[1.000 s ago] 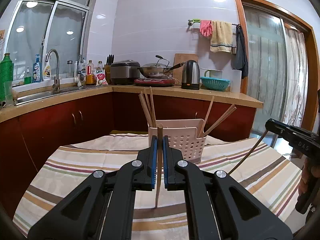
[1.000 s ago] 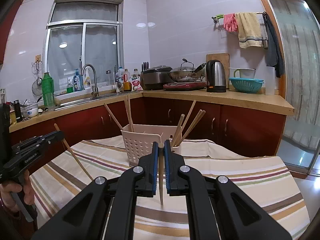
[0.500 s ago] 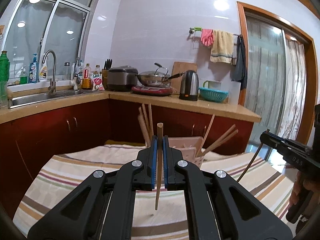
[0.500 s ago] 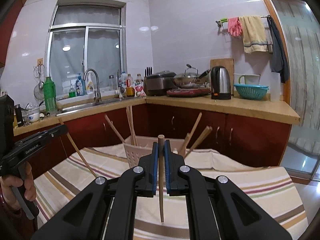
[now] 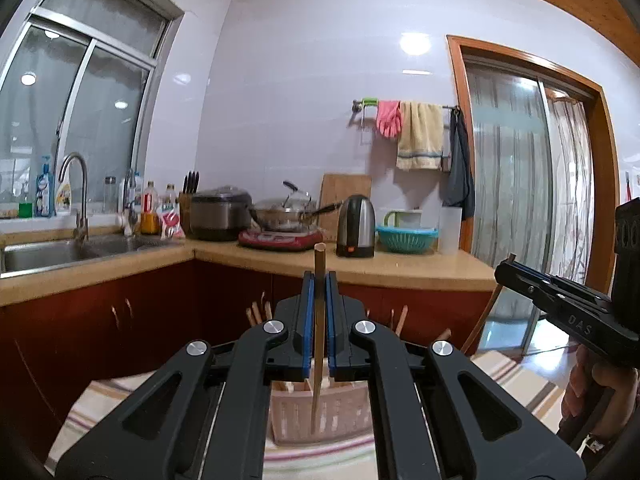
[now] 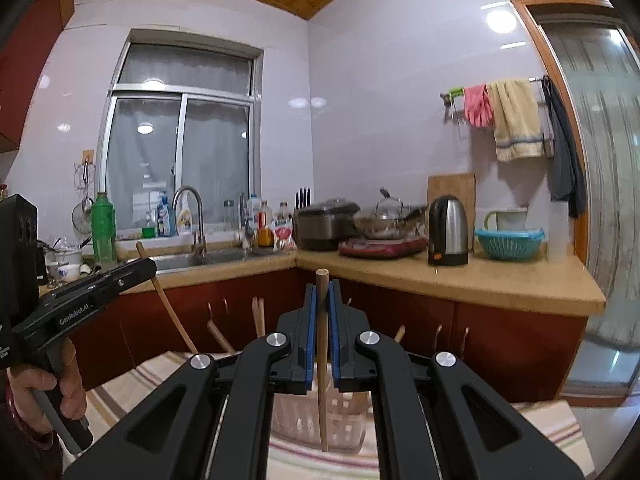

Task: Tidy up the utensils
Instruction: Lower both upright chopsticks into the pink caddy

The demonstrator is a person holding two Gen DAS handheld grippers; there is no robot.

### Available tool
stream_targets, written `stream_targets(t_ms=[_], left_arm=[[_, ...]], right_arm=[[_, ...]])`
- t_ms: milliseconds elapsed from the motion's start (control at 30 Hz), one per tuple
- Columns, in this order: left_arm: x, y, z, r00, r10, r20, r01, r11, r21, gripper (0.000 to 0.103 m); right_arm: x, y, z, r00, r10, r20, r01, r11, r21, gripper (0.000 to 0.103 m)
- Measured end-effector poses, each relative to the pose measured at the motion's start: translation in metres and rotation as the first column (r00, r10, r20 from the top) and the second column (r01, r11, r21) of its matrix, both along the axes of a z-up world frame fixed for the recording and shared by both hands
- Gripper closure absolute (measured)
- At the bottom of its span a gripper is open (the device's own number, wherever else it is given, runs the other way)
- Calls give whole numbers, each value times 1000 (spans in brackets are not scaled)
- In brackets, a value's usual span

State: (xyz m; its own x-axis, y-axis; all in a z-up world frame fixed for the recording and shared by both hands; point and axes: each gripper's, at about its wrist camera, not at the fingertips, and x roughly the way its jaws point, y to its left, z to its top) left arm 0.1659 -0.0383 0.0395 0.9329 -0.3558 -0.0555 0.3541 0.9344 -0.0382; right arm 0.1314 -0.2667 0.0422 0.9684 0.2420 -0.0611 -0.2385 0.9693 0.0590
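My left gripper (image 5: 319, 278) is shut on a wooden chopstick (image 5: 319, 256) that stands upright, its lower tip hanging in front of the pink perforated utensil basket (image 5: 340, 412). My right gripper (image 6: 322, 290) is shut on another upright chopstick (image 6: 322, 408) above the same basket (image 6: 348, 416). Several chopsticks (image 6: 259, 316) lean inside the basket. Each view shows the other gripper from the side: the right one (image 5: 514, 270) and the left one (image 6: 148, 266), each with its slanted chopstick. The gripper bodies hide most of the basket.
The basket stands on a table with a striped cloth (image 5: 520, 380). Behind it runs an L-shaped counter (image 6: 480, 276) with a sink (image 6: 200, 258), rice cooker (image 5: 220, 212), kettle (image 6: 448, 230) and teal colander (image 5: 406, 236). A glass door (image 5: 520, 200) is at the right.
Both grippers have risen with their chopsticks still held. The basket and table have dropped low in both views, now mostly behind the gripper bodies.
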Motion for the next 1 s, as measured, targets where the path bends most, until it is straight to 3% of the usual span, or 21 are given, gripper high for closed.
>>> stream_targets(t_ms=[200, 600, 1000], left_arm=[[23, -12, 13, 998, 15, 58, -16, 1000, 3, 97], [86, -20, 5, 998, 36, 46, -36, 999, -3, 97], [116, -24, -49, 997, 40, -60, -39, 999, 27, 97]], right_arm=[[25, 2, 12, 999, -1, 46, 1, 1000, 4, 96], [90, 3, -3, 1000, -19, 22, 19, 1000, 13, 96], [121, 0, -51, 995, -25, -96, 28, 999, 24, 96]])
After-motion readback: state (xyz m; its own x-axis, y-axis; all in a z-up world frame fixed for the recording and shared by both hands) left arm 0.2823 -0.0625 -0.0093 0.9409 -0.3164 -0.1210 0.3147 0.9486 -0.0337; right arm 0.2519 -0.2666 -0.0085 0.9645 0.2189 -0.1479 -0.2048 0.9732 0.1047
